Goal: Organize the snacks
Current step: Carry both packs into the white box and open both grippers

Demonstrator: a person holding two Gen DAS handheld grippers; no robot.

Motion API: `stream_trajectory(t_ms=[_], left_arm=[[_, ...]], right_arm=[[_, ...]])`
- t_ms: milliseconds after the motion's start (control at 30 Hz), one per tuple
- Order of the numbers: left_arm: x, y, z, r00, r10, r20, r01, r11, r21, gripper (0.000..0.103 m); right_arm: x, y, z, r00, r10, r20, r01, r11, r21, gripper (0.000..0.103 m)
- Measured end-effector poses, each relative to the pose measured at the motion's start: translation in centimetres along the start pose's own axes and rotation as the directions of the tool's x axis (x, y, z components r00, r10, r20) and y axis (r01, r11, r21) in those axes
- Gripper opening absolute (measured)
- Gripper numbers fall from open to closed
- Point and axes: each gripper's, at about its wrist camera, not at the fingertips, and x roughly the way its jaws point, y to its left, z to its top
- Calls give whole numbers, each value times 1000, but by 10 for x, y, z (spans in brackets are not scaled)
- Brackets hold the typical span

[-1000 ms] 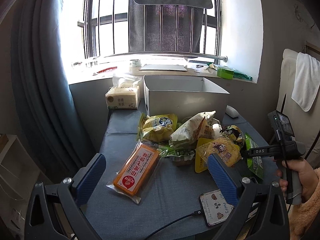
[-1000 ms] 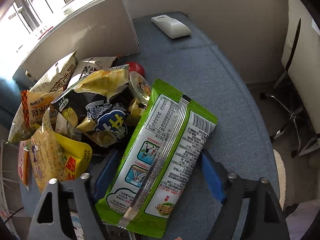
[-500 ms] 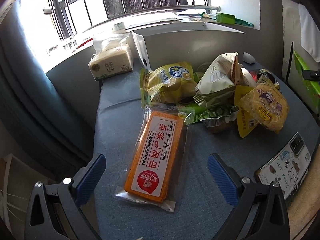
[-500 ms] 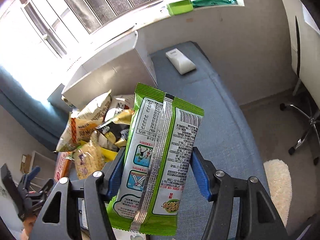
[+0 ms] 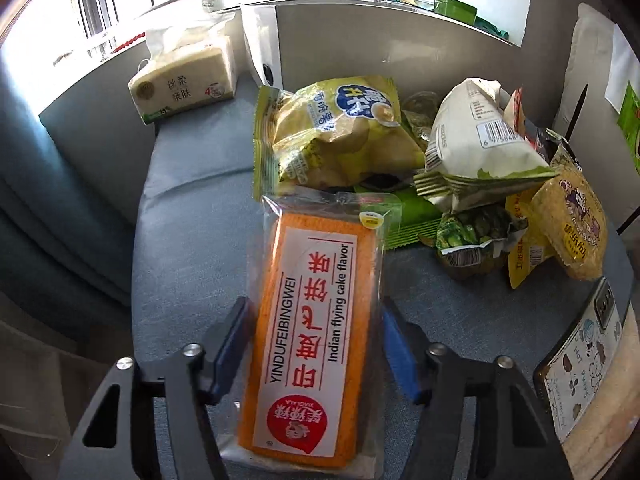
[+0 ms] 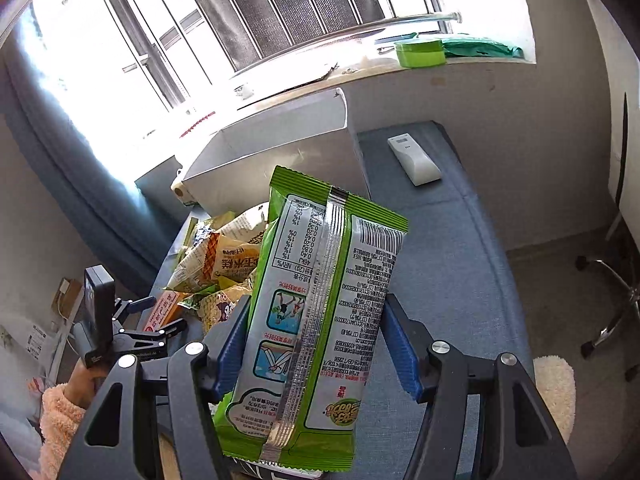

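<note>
My left gripper (image 5: 314,346) has its blue pads on both sides of an orange "Indian flying cake flavor" packet (image 5: 312,320) that lies on the blue table (image 5: 188,208); the pads touch its wrapper. My right gripper (image 6: 316,342) is shut on a green snack bag (image 6: 320,312) and holds it upright in the air above the table. A pile of snack bags (image 5: 440,168) lies beyond the orange packet. An open white box (image 6: 276,160) stands at the back by the window.
A tissue pack (image 5: 184,80) sits at the back left. A phone (image 5: 580,356) lies at the front right edge. A white remote (image 6: 414,158) lies right of the box. A curtain (image 5: 60,184) hangs at the left, an office chair base (image 6: 608,304) at the right.
My left gripper dropped forward and its jaws closed in around the orange packet. My right gripper closed on the green bag and lifted it off the table.
</note>
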Motion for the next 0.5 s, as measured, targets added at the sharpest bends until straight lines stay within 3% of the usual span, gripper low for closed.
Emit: stream_trajectory(t_ms=[133,267,400,500], left_arm=[[-16,6,-4,999,-4,36,5,999,-41,58],[-54,6,-4,993,-14,119,24,996,-83,57],[-97,9,19,971,-53,232,79,991,-104,57],[-122,8,58,940,-99,326,151,979,-137,57]], right_arm=[[3,3,2,1000,22,2,-22,1000,-11,67],[3,9,10,999,38,11,-38,999,-39,67],[5,15,29,997,68,23,-66,995,-77,68],[13,23,58,996,79,47,-73,991,-112,67]])
